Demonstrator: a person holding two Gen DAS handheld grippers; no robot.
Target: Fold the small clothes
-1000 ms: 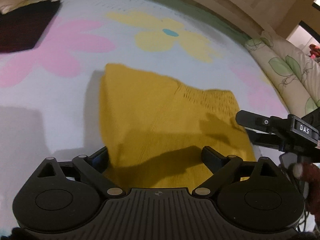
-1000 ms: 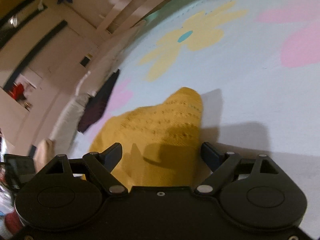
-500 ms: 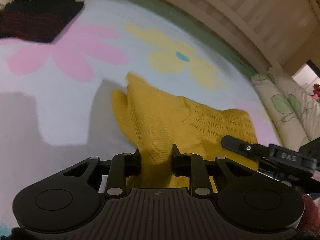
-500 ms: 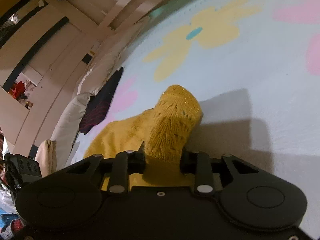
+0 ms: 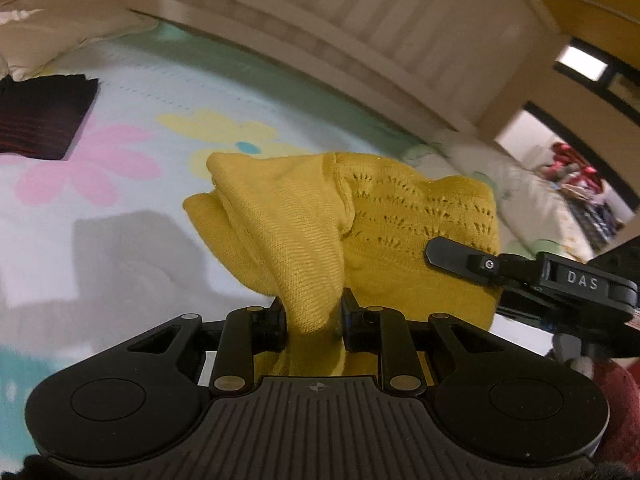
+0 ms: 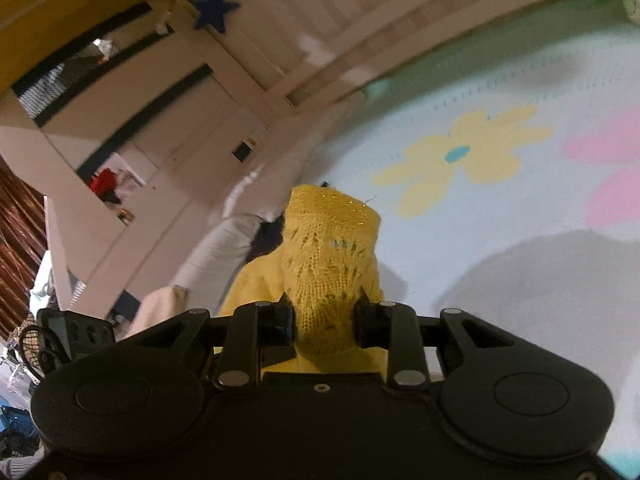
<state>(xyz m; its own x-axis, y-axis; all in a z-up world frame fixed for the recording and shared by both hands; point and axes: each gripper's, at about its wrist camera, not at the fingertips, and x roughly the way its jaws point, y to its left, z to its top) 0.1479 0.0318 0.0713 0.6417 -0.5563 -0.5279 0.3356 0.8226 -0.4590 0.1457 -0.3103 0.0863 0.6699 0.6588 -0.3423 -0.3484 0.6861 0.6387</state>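
A small yellow knitted garment point(image 5: 320, 220) hangs lifted above the flowered bed cover point(image 5: 120, 220). My left gripper point(image 5: 314, 314) is shut on its plain-knit edge. My right gripper point(image 6: 325, 318) is shut on its lacy-patterned edge point(image 6: 328, 248). The right gripper also shows in the left wrist view point(image 5: 460, 254) at the right, next to the cloth. The lower part of the garment is hidden behind both gripper bodies.
A dark folded garment point(image 5: 36, 120) lies on the cover at the far left. A pale wooden bed rail point(image 5: 320, 32) runs along the back. Leaf-print pillows point(image 5: 532, 208) lie at the right. A grey pillow point(image 6: 216, 252) lies left in the right wrist view.
Both grippers closed on the yellow garment, which lay flat on the cover, and have lifted it up off the cover. The cameras now tilt up toward the bed rail.
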